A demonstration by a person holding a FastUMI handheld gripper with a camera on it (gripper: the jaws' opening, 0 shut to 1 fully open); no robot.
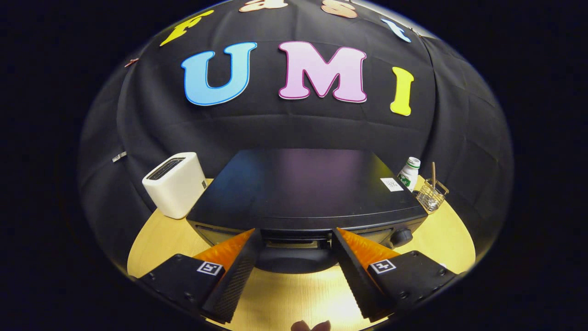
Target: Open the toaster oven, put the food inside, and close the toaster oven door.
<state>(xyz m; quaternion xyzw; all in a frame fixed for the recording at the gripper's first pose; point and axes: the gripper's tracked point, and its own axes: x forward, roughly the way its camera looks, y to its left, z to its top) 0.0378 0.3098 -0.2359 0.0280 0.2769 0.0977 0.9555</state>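
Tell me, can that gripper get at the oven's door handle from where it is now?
Probably yes. The gripper is open, its fingers spread either side of the door handle on the front of the toaster oven, with nothing between them and it. Whether the fingers already touch the handle I cannot tell.

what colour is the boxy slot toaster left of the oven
Cream white, clearest in the gripper view.

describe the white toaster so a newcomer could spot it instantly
Start at the big black toaster oven on the wooden table, just ahead of the open gripper. The toaster stands beside its left back corner: a white rounded box with a dark top slot.
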